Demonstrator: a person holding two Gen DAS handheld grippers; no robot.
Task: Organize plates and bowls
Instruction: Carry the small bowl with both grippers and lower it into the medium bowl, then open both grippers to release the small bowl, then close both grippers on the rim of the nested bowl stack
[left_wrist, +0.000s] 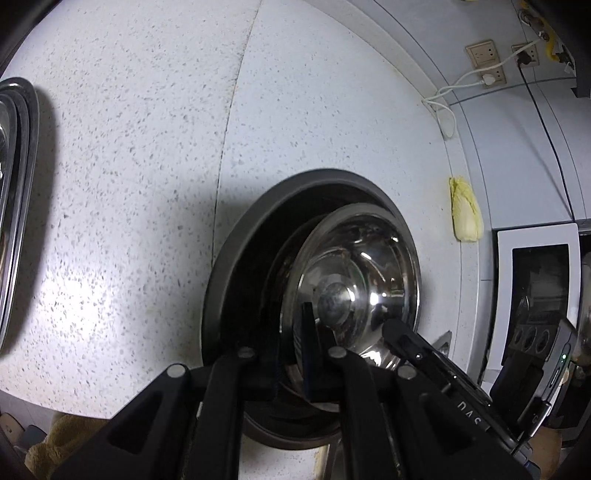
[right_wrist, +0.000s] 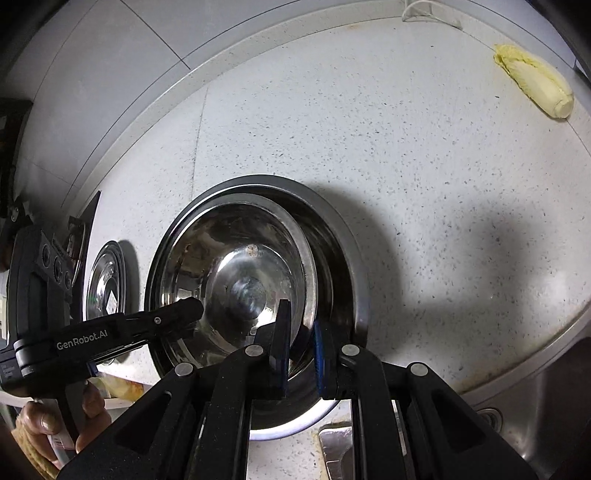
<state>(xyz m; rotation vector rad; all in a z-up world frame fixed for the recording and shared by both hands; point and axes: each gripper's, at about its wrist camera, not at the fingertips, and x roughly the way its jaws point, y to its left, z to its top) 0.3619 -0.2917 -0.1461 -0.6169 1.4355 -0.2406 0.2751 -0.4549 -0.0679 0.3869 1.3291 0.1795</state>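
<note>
Resting upright in pan: bowl

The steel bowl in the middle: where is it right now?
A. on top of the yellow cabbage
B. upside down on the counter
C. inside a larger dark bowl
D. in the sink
C: the steel bowl sits tilted inside the larger dark bowl on the counter, with both grippers at its near rim; the cabbage lies far off by the wall.
</note>
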